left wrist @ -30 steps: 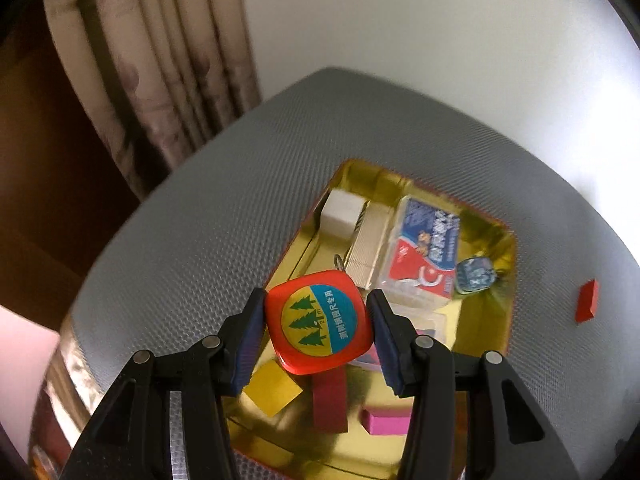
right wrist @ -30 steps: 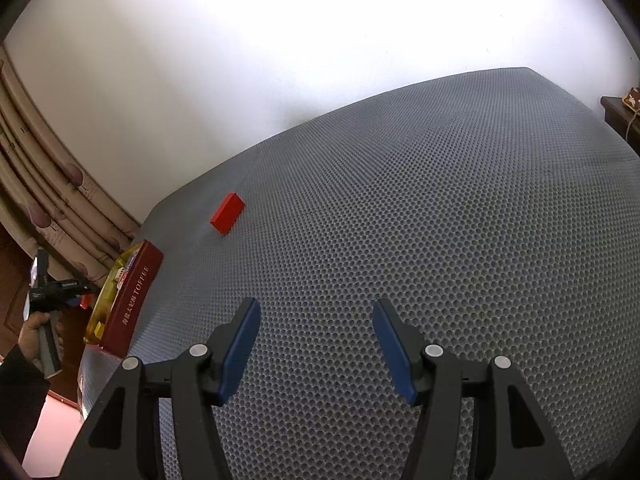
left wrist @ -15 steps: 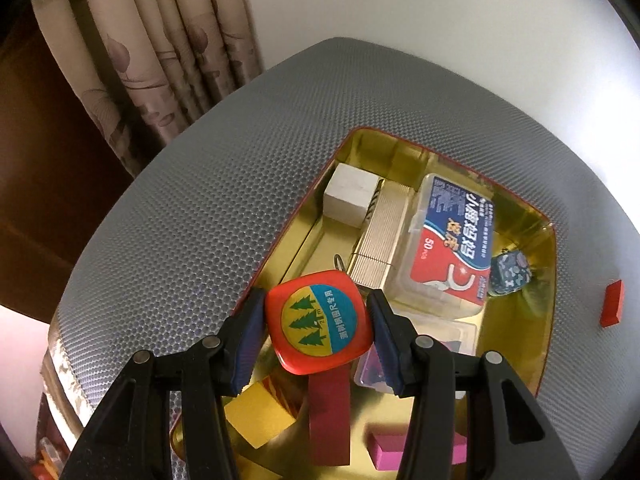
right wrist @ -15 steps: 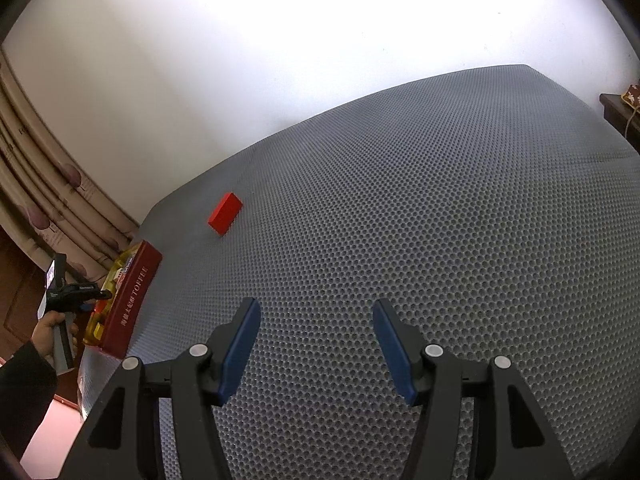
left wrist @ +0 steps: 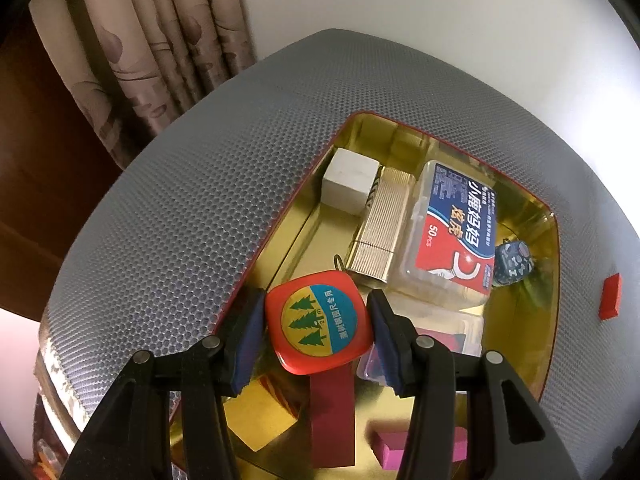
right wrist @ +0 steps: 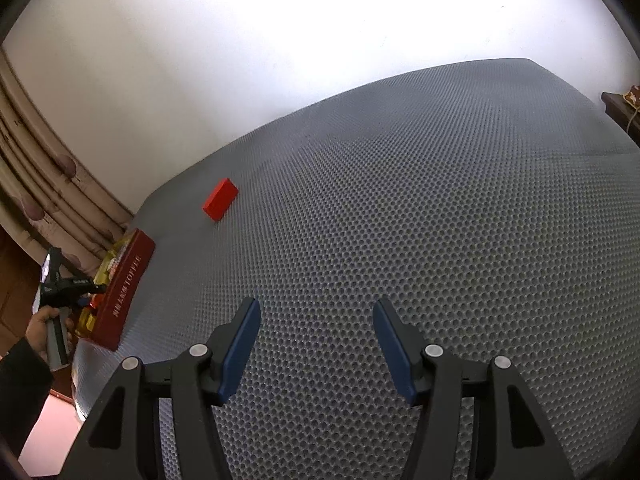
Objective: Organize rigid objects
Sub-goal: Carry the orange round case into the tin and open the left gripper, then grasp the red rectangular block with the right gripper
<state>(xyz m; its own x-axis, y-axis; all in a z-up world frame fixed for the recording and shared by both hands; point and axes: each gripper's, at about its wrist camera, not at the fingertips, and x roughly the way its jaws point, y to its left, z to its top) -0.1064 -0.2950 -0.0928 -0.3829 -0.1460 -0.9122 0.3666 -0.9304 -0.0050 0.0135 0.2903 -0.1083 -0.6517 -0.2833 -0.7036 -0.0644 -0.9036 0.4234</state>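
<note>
Crowding the gold tin (left wrist: 548,216), blocks surround the gripped tape measure (left wrist: 318,322).

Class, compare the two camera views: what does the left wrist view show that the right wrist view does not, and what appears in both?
Only the left wrist view shows the left gripper holding the red tape measure over the tin's contents: white cube, floss pick box, pink block.

Only the right wrist view shows the empty right gripper and the person's hand.

Both show the tin, the loose red block and the grey mat.

Open tongs (right wrist: 316,344), red block (right wrist: 220,199), grey mat (right wrist: 440,220)
</note>
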